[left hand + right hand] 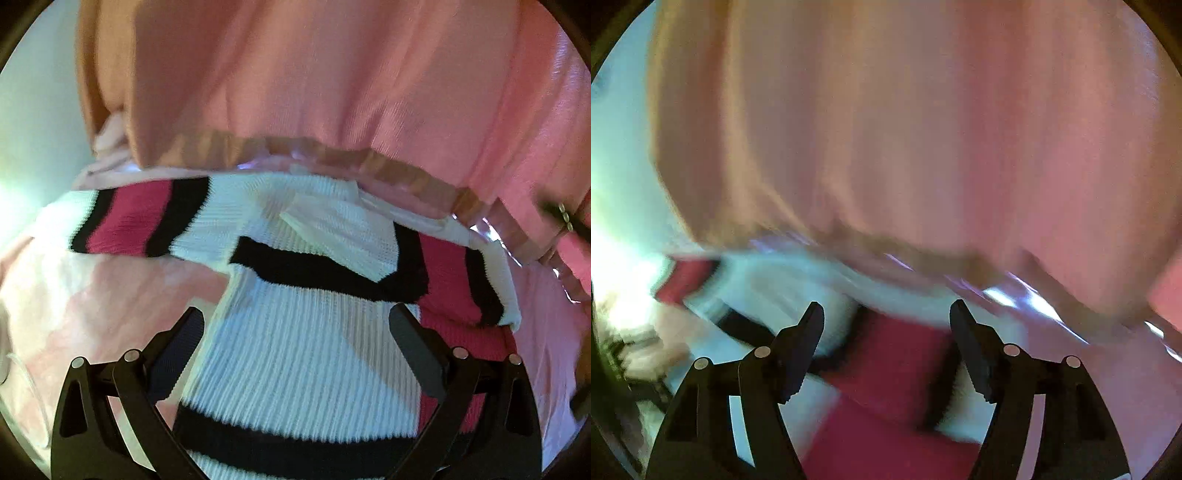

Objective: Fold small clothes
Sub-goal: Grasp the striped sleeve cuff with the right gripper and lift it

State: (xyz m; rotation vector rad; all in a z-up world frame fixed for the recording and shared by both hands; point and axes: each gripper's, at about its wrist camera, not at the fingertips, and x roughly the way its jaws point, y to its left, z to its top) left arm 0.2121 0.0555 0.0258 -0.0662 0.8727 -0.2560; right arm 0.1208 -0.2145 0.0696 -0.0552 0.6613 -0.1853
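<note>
A small ribbed knit sweater (pixel 295 343), white with black and magenta stripes, lies spread on a pale pink surface (pixel 110 288). One sleeve (pixel 136 221) reaches out to the left; the other sleeve (pixel 461 273) lies folded over the body on the right. My left gripper (pixel 299 317) is open, its jaws wide apart over the sweater's white body, holding nothing. In the blurred right wrist view my right gripper (pixel 886 314) is open over the sweater's magenta band (pixel 897 365), holding nothing.
The person's pink top (pixel 332 81) fills the far side of both views, just beyond the surface's edge (pixel 369 158). A pink-sleeved hand holding a dark tool (pixel 569 221) shows at the right edge of the left wrist view.
</note>
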